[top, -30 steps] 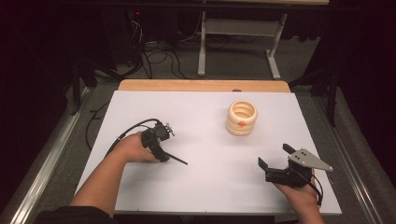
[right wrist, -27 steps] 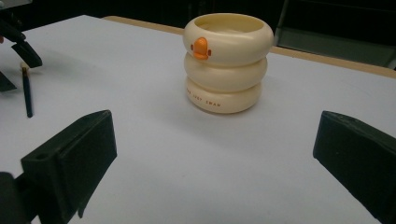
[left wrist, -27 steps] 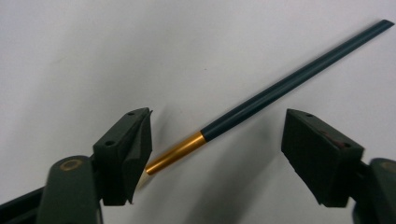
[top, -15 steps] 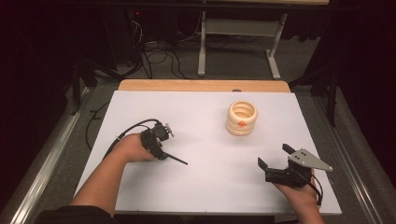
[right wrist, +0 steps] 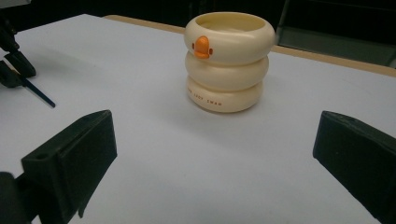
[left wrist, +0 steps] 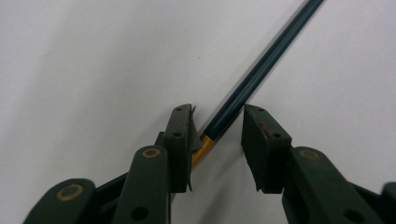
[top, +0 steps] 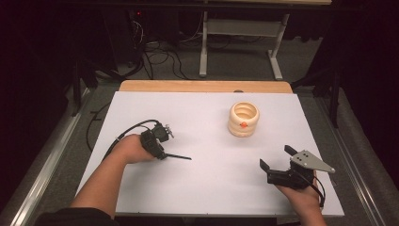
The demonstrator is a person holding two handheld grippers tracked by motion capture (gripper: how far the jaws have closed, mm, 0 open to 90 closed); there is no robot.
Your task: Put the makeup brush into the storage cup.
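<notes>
A thin dark teal pencil (left wrist: pixel 261 70) with a yellow end lies on the white table top (top: pixel 207 188) at centre left. My left gripper (left wrist: pixel 217 114) points down over its yellow end. Its jaws have just been closing, with the pencil between them. The pencil sits close to the left pad, and a gap still separates it from the right pad. In the high view the pencil (top: pixel 181 157) sticks out rightward from the left gripper (top: pixel 162 151). My right gripper (top: pixel 276 157) rests wide open at the front right, facing a cream ring-stacked cup (right wrist: pixel 229 60) with an orange beak.
The cup (top: pixel 243 119) stands upright at the back right of the table. A wooden strip (top: pixel 202 86) runs along the far edge. Beyond it are cables and a metal stand on the floor. The left gripper's cable (top: pixel 129 129) loops on the table.
</notes>
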